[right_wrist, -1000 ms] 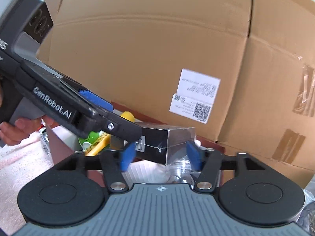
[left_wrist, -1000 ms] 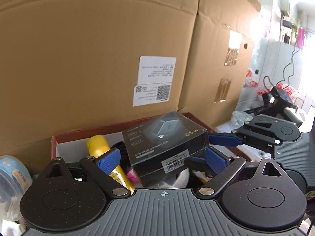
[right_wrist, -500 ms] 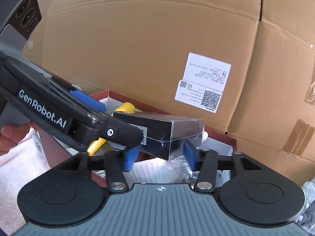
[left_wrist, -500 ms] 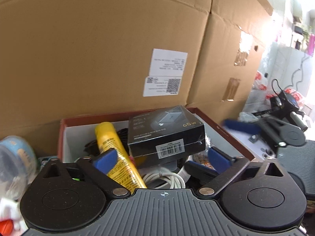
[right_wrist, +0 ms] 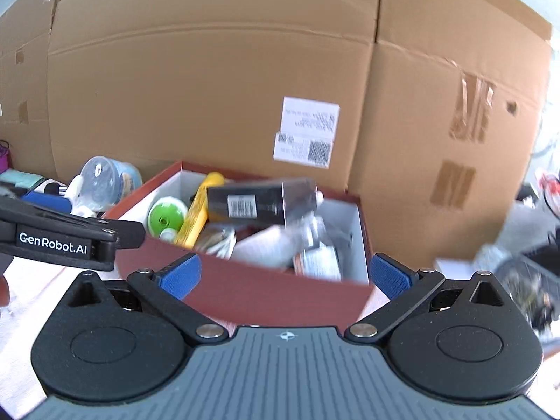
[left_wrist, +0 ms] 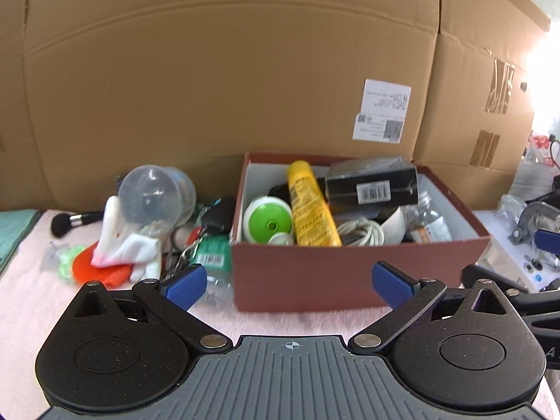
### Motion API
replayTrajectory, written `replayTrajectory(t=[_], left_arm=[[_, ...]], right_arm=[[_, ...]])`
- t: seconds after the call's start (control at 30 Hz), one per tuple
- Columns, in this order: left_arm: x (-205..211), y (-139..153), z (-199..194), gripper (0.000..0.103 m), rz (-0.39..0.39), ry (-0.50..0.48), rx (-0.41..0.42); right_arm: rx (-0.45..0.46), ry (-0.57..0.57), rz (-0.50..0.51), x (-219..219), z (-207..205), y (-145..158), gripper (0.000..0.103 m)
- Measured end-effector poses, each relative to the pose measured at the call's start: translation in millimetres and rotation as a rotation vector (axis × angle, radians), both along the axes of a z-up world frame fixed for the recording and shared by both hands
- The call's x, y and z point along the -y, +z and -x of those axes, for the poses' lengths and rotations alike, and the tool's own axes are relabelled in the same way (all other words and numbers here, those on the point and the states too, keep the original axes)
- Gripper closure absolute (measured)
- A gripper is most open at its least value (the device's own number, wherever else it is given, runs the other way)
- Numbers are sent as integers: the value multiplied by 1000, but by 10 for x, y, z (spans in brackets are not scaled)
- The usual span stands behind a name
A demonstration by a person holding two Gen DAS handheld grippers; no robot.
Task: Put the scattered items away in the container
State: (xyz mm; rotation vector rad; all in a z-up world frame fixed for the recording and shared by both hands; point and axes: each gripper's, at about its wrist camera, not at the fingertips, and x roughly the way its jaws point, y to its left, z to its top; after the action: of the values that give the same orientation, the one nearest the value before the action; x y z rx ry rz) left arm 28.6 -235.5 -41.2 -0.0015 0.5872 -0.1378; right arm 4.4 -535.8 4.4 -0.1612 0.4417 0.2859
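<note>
Red-brown box (left_wrist: pixel 350 273) holds yellow tube (left_wrist: pixel 309 210), black barcoded carton (left_wrist: pixel 372 185).

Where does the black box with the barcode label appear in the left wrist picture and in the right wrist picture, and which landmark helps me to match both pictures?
Left wrist: the black box lies on top of the items in the red container, right of centre, beside the yellow tube.
Right wrist: the black box is near the centre, blurred, again on top.
Shared landmark: the white shipping label on the cardboard behind.
</note>
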Motion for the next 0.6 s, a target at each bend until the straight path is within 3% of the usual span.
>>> replayTrajectory(t=[0.23, 0.6], left_arm=[[142, -10, 199, 0, -89, 13, 30], [209, -5, 215, 0, -93, 6, 28]], right_arm=[[-18, -43, -18, 77, 232, -20, 0], [-40, -60, -15, 94, 273, -59, 0]])
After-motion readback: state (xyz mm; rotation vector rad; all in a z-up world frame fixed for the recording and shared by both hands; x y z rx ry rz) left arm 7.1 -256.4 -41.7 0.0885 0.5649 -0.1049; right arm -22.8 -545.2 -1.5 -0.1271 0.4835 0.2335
